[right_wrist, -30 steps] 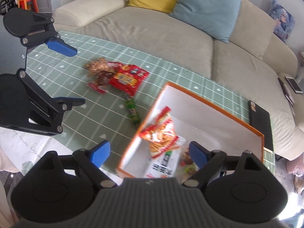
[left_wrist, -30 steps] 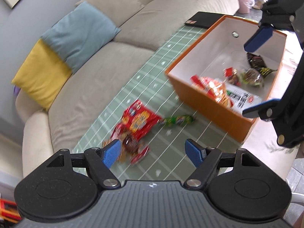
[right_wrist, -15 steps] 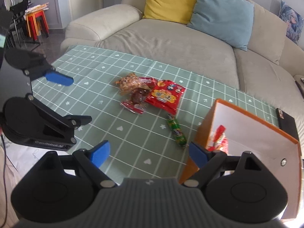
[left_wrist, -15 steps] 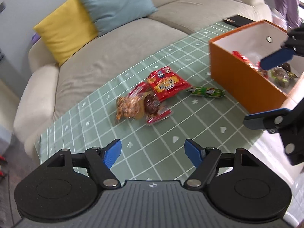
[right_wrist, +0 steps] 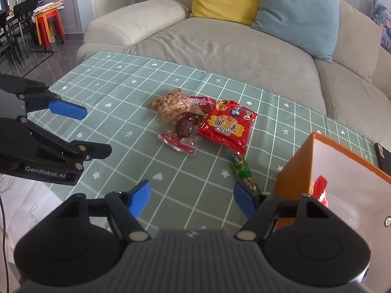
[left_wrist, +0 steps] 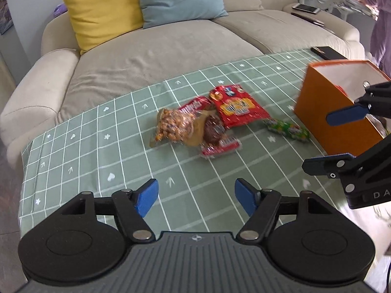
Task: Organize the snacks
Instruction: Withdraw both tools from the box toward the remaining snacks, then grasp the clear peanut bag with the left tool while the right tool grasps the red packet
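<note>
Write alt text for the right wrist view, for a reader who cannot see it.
Both grippers, right gripper in the foreground and left gripper at left, hover open and empty above a green checked tablecloth. A pile of snack packets and a green candy bar lie beside an orange box, with a beige sofa behind.
</note>
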`<state>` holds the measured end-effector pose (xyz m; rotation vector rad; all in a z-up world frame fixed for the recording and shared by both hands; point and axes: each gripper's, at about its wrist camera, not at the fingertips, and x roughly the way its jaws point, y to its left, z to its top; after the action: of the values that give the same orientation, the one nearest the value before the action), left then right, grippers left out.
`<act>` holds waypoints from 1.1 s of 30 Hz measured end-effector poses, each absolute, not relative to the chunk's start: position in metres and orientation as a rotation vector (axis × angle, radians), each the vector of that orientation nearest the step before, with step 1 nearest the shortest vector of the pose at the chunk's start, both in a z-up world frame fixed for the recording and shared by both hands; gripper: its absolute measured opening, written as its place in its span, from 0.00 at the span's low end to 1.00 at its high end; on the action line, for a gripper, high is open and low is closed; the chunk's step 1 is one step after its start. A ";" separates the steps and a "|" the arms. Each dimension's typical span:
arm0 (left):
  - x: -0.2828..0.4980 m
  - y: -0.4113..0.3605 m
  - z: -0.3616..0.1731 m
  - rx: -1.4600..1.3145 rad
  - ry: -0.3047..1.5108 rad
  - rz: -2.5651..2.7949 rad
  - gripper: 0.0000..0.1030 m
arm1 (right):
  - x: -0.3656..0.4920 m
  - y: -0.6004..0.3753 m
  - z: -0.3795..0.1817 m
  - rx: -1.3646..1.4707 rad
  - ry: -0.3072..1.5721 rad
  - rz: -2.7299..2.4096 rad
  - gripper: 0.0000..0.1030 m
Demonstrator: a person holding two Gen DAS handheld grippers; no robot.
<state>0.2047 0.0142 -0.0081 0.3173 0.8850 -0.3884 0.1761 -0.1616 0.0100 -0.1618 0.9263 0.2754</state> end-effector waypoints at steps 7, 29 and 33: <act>0.250 0.007 -0.019 0.293 0.854 -0.393 0.86 | 0.228 -0.161 -0.006 -0.113 0.948 0.230 0.72; 0.365 0.017 -0.087 0.223 0.938 -0.432 0.96 | 0.371 -0.181 -0.064 0.113 1.077 0.057 0.86; 0.365 0.015 -0.091 0.259 0.905 -0.440 1.00 | 0.379 -0.184 -0.076 0.141 1.108 0.060 0.87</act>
<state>0.3647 0.0147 -0.0914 0.2594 0.9051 -0.4397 0.3786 -0.1838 -0.0761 0.1406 1.1085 0.0601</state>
